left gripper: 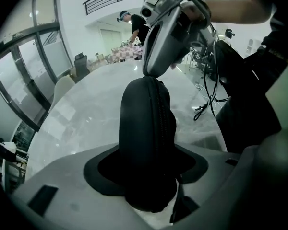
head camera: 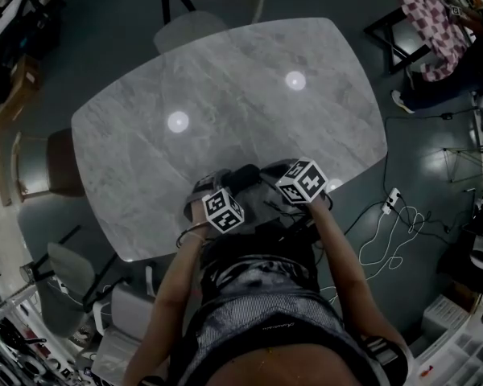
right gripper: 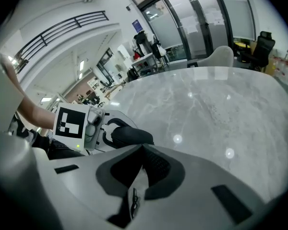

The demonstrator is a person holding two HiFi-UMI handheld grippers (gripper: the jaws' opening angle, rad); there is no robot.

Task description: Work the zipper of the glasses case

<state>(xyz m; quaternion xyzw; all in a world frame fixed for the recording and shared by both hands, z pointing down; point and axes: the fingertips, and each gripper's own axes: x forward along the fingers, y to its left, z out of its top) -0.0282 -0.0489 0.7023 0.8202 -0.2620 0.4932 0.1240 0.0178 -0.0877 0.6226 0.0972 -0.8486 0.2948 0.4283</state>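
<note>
A black glasses case [left gripper: 146, 128] stands up between the jaws of my left gripper [left gripper: 149, 171], which is shut on its lower half. The zipper [left gripper: 163, 123] runs up the side that faces the camera. My right gripper [left gripper: 156, 71] comes down from above, and its tip touches the case's far end. In the right gripper view the right gripper [right gripper: 139, 147] is shut, its tips against the case [right gripper: 129, 135], which the left gripper [right gripper: 93, 128] holds. No zipper pull shows between the tips. In the head view both grippers hold the case [head camera: 243, 175] over the table's near edge.
The grey marble table [head camera: 225, 95] stretches away from me, with two light spots on it. Chairs stand at its far side [head camera: 213, 6] and left side [head camera: 60, 163]. Cables [head camera: 386, 232] lie on the floor at the right. A person [head camera: 435, 14] is at the far right.
</note>
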